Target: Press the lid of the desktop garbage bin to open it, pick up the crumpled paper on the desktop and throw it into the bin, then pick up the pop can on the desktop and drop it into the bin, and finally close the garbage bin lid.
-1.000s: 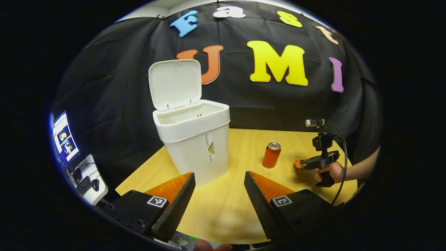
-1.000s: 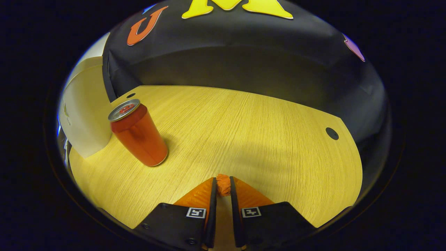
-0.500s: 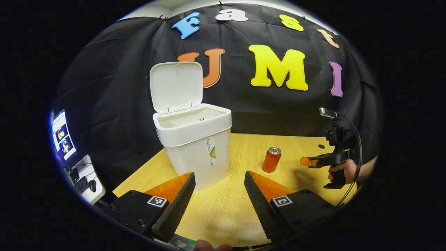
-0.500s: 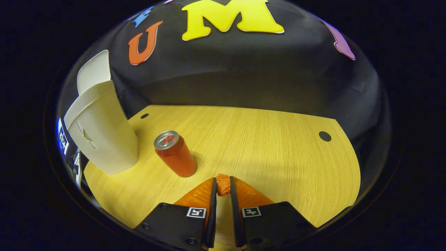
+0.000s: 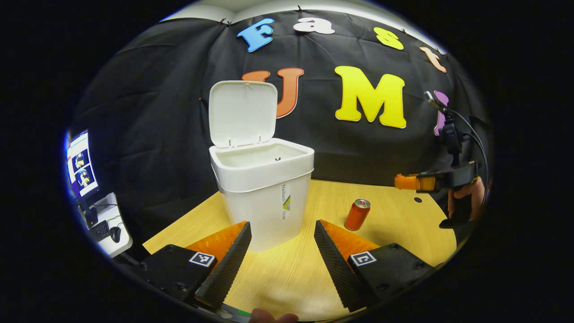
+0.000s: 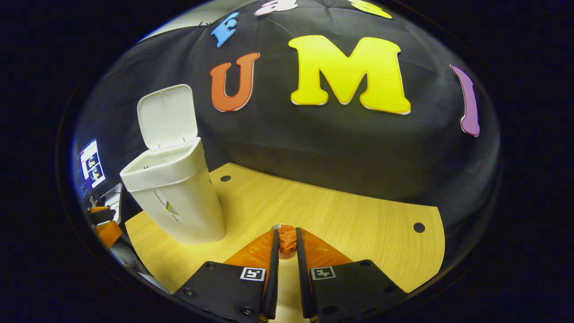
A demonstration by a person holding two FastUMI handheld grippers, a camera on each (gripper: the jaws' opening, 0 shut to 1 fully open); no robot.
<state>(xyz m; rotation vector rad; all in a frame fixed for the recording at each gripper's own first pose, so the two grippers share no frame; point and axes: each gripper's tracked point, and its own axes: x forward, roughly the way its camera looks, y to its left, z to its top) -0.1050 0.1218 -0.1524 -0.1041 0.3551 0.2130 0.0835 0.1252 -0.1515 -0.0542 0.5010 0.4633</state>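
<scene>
Right gripper (image 6: 287, 240) clamped on crumpled paper (image 6: 287, 237), held above the surface (image 6: 358, 224) to clear the bin (image 6: 175, 197) rim. Lid (image 6: 167, 116) stands up for the drop; left gripper (image 5: 281, 244) idles with fingers apart.

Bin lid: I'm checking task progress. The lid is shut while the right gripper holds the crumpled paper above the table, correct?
Not quite. The lid stands open above the bin, as the left gripper view shows. The right gripper does hold the crumpled paper above the table.
</scene>
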